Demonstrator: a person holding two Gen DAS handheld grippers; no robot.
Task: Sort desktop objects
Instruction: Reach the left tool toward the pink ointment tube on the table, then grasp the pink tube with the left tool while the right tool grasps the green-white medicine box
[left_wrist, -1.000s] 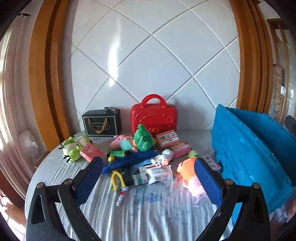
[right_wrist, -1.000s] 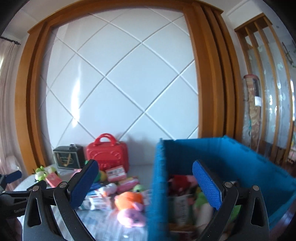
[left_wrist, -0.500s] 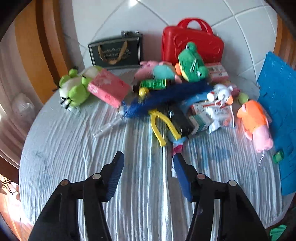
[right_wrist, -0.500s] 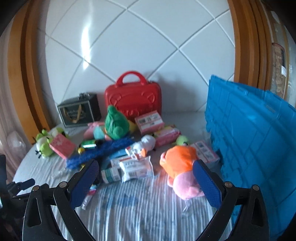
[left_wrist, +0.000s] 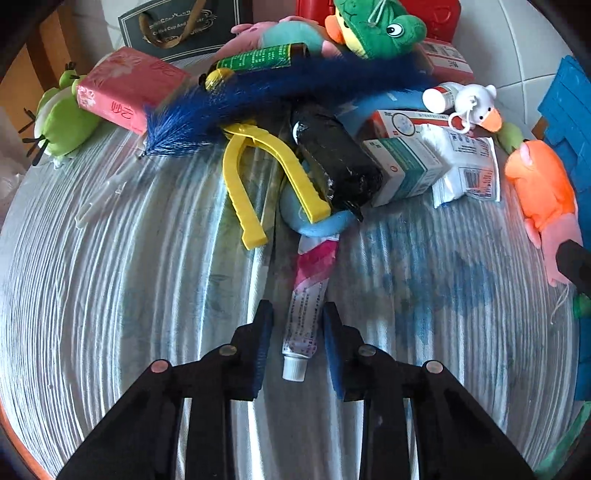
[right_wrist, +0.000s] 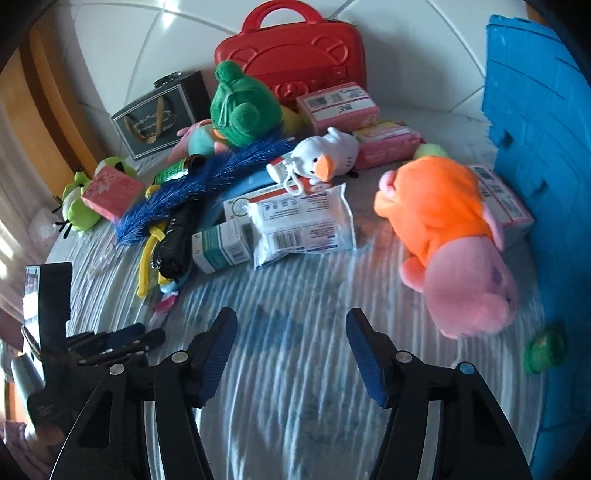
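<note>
Two grippers low over a cluttered round worktop (left_wrist: 110, 295).

A blue crate (right_wrist: 535, 110) stands at the right edge; an orange-and-pink plush toy (right_wrist: 443, 229) lies just beside it, with boxes, packets and other toys heaped behind. The right gripper (right_wrist: 291, 354), its jaws just narrowed, is parted over bare cloth with nothing between them. The left gripper (left_wrist: 297, 347) has been closing around a small tube (left_wrist: 306, 306); its pads flank the tube's cap end without touching.
</note>
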